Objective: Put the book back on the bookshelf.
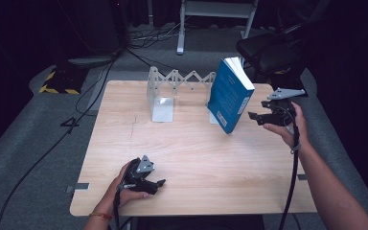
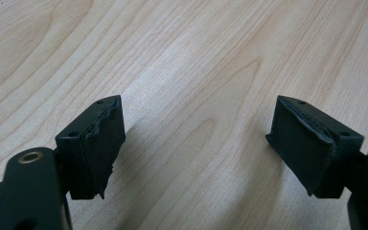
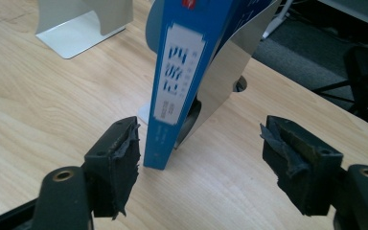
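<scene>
Right gripper [image 3: 201, 158]: jaws spread apart, holding nothing, pads clear of the blue book [image 3: 177, 81] just ahead. The book stands on the wooden table [image 1: 196, 153], tilted, leaning against a shiny metal bookend plate [image 3: 227, 72] of the expanding book rack [image 1: 177, 81] at the table's far edge. Left gripper [image 2: 196, 148]: released, jaws wide over bare tabletop near the front edge, well apart from the book.

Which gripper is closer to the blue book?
Right. The right gripper hangs open just beside the leaning blue book, not touching. The left gripper rests open near the table's front edge, far away.
</scene>
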A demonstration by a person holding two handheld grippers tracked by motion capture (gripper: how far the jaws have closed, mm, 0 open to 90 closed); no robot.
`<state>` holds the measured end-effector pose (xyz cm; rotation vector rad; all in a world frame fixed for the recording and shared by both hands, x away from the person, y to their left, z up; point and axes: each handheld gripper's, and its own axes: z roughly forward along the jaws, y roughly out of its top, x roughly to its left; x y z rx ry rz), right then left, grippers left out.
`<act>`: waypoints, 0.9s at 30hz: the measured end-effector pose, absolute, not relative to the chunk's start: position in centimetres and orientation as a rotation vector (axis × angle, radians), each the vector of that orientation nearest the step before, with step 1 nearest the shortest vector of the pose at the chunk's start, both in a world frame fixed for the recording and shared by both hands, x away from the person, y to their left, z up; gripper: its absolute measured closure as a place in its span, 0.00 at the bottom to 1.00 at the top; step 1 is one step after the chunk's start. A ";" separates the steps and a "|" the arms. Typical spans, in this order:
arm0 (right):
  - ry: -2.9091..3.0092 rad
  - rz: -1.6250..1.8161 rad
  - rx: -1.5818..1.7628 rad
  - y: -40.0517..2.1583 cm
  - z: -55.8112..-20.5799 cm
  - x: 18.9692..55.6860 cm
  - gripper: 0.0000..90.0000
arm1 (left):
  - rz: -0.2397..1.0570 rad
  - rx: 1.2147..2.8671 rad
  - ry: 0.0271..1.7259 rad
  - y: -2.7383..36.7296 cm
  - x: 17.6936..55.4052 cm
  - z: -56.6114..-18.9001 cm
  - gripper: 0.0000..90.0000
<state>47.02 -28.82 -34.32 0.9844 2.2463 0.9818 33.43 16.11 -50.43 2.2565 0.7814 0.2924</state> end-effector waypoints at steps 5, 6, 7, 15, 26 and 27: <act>2.260 0.970 0.940 -29.7 -35.1 46.2 0.33 | 0.293 2.255 0.787 16.1 33.4 -50.4 0.22; 2.265 0.978 0.928 -30.0 -35.3 45.9 0.33 | 0.296 2.256 0.786 16.1 33.4 -50.4 0.22; 2.268 0.987 0.919 -30.3 -35.5 45.7 0.33 | 0.293 2.255 0.787 16.1 33.4 -50.4 0.22; 2.292 0.993 0.815 -32.1 -37.2 43.5 0.32 | 0.293 2.255 0.787 16.1 33.4 -50.4 0.22; 2.339 0.961 0.794 -34.2 -41.6 41.1 0.32 | 0.292 2.255 0.788 16.1 33.4 -50.4 0.22; 2.338 0.968 0.803 -34.5 -42.0 40.8 0.31 | 0.292 2.255 0.788 16.1 33.4 -50.4 0.22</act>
